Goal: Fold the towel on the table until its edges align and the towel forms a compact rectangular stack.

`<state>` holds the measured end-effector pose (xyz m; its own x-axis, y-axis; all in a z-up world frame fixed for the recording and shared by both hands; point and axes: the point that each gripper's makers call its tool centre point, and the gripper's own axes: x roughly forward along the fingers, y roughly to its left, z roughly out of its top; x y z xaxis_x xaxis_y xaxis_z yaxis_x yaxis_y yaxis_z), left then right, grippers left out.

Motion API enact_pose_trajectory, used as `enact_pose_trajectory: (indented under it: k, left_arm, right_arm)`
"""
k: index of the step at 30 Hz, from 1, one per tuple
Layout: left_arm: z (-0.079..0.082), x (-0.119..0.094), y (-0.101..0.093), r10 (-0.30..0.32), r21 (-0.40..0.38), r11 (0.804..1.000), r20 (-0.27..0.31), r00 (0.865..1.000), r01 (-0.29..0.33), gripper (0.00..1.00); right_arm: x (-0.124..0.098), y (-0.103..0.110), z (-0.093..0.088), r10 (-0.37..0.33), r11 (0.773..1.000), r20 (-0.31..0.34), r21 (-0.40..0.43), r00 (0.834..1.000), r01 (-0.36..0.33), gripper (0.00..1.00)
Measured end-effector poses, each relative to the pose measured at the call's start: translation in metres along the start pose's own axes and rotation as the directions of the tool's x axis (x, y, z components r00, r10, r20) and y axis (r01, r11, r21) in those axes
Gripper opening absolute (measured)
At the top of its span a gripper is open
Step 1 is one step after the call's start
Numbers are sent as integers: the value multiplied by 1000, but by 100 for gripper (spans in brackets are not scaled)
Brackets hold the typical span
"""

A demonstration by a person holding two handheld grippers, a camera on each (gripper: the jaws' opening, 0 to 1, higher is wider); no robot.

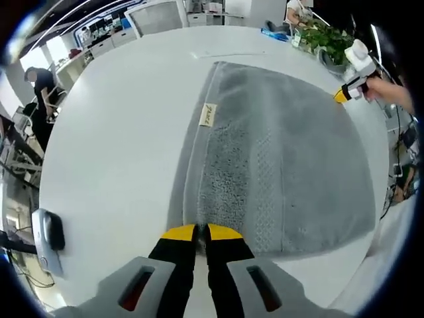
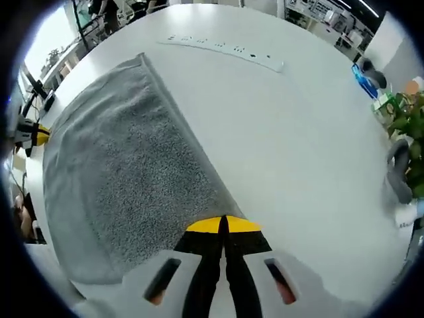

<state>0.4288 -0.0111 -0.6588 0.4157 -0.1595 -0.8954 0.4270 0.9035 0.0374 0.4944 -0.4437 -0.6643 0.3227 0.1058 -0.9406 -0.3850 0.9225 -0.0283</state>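
Observation:
A grey towel (image 1: 285, 165) lies flat on the round white table (image 1: 119, 146), with a folded band and a small label (image 1: 207, 114) along its left side. My left gripper (image 1: 202, 232) is shut, its yellow tips pinching the towel's near edge. Over at the towel's far right corner is my right gripper (image 1: 344, 95), held by a hand. In the right gripper view the towel (image 2: 126, 165) spreads to the left, and my right gripper (image 2: 222, 225) is shut at its near corner, on the edge. The left gripper's yellow tip (image 2: 38, 136) shows at the towel's far left side.
A white power strip (image 2: 225, 50) lies on the table beyond the towel. Potted plants (image 1: 326, 36) stand at the table's edge, along with a blue object (image 2: 364, 76). A small black-and-white device (image 1: 48, 240) sits near the left rim. A person (image 1: 41, 83) stands off the table.

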Motion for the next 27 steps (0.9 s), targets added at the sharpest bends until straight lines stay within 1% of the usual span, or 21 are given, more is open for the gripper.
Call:
enact_pose_trajectory:
  k: [2,6,10,17,23,27]
  left_arm:
    - [2,1,0,-5,1,1000,5,1000,5,6]
    - [6,3,1,-20,-20,1000,15,1000,20,6]
    - [10,6,0,-31,-14,999,11,999,31,6]
    - [16,8,0,-42,5,999,-9,999,42,6]
    - [23,12,1,-49,4,999,-4,999,49,6]
    - [28,15,0,-44,27,999,-12,999,44,6]
  right_arm:
    - [-2,-1,-3,5,1000,1,22,1000,-5,0]
    - [-3,0,-6,-3,1000,8,10,1000,3,0]
    - [-4,-1,-9,-9,1000,5,3,1000,9,0]
    - [-6,-3,-14,-8,999,14,40,1000,7,0]
    - [-8,-4,-21,-11,998,22,59,1000,10,0]
    - [-10,-5,-26,-6,996,32,88,999,3,0]
